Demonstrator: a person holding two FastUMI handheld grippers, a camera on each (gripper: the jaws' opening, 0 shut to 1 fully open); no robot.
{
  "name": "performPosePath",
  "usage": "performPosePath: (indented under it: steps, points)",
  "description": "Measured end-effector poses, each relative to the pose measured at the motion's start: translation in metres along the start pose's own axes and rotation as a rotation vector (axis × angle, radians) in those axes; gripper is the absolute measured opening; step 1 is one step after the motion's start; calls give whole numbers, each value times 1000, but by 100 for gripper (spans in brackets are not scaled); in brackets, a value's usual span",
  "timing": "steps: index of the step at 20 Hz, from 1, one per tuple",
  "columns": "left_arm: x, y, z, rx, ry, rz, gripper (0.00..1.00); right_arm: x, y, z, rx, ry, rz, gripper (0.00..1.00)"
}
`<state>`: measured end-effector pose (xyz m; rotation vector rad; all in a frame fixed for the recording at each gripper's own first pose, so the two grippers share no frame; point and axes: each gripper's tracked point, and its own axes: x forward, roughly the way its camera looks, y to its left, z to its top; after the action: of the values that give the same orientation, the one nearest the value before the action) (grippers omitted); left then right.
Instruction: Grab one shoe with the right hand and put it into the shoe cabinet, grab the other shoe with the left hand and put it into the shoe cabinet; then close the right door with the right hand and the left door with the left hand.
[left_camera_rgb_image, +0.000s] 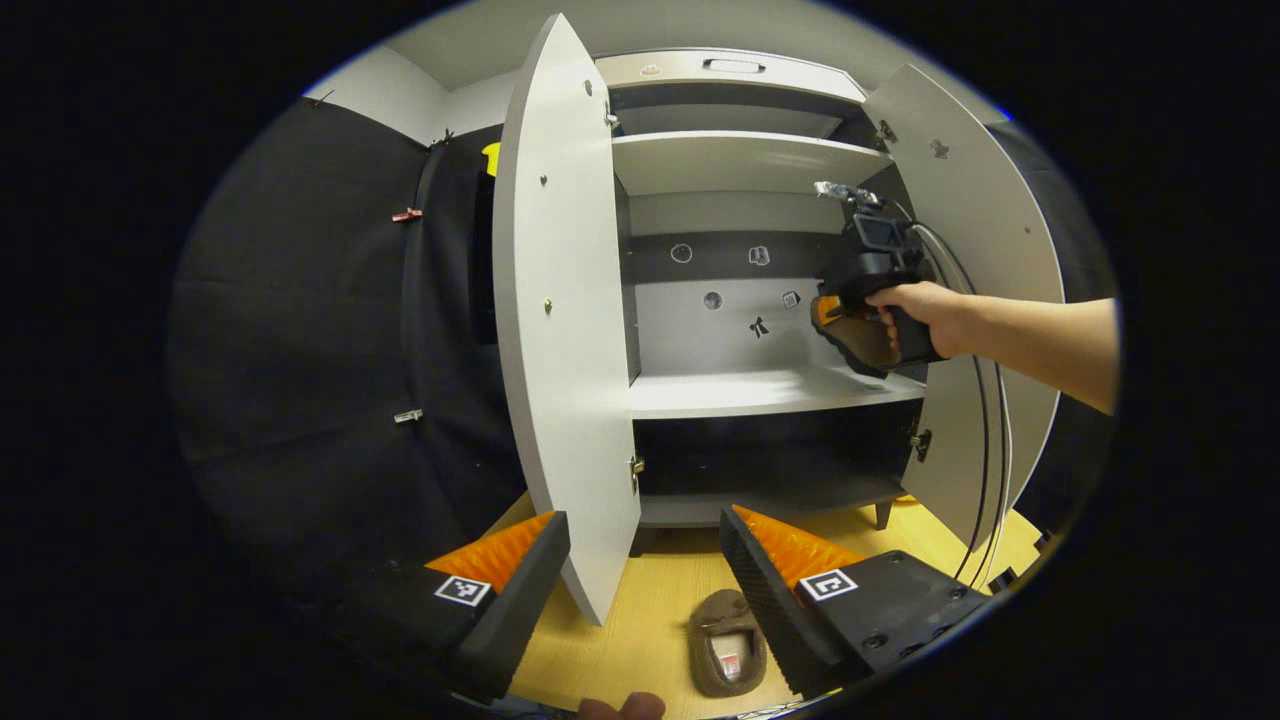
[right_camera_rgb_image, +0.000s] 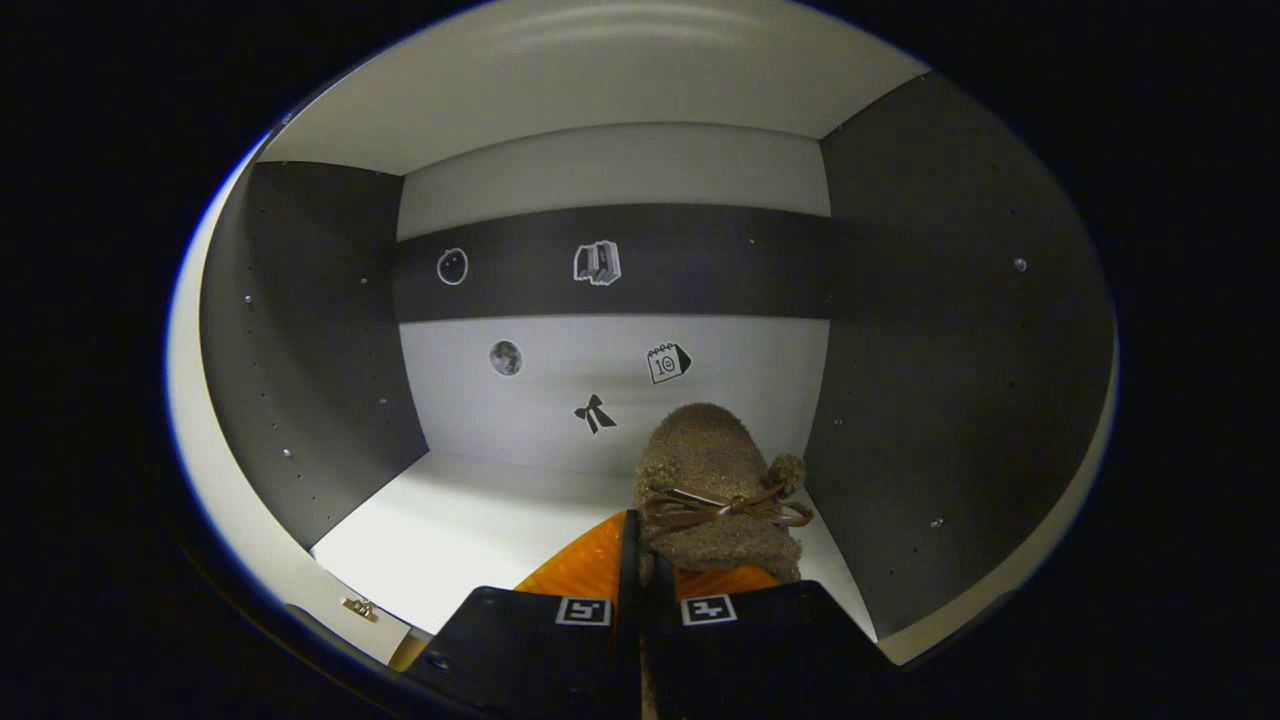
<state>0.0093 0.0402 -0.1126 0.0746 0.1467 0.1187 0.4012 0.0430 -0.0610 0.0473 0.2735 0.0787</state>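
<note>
Left far, right inside cabinet (left_camera_rgb_image: 740, 390)

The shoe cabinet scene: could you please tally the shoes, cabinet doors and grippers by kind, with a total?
Shoes: 2, one held inside the cabinet, one on the floor.
Cabinet doors: 2, both open, left door and right door.
Grippers: 2, left gripper and right gripper.
Total: 6

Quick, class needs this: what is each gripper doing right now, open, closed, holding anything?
Left gripper: open, holding nothing; the second shoe lies on the floor below it.
Right gripper: closed on a brown shoe, inside the cabinet.
</note>
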Motion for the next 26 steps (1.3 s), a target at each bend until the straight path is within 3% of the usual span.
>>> performPosePath:
  steps: [8,15,21,23,24,25,26]
  points:
    - [4,-6,-6,38,17,9,96,47,-7,-33,47,80,-31,11]
    - [5,-23,-6,12,9,-35,96,50,2,-42,142,148,-16,23]
    - [5,-26,-15,-6,34,-56,96,24,14,-37,156,173,32,54]
    - [7,-27,-22,-6,51,-78,96,10,20,-33,151,168,52,69]
    - [7,-29,-28,-7,69,-93,96,2,21,-31,139,160,58,67]
    - [7,-30,-33,-11,84,-101,96,-5,21,-26,117,137,61,83]
    - [8,-31,-39,-18,99,-111,96,-13,22,-20,89,109,63,87]
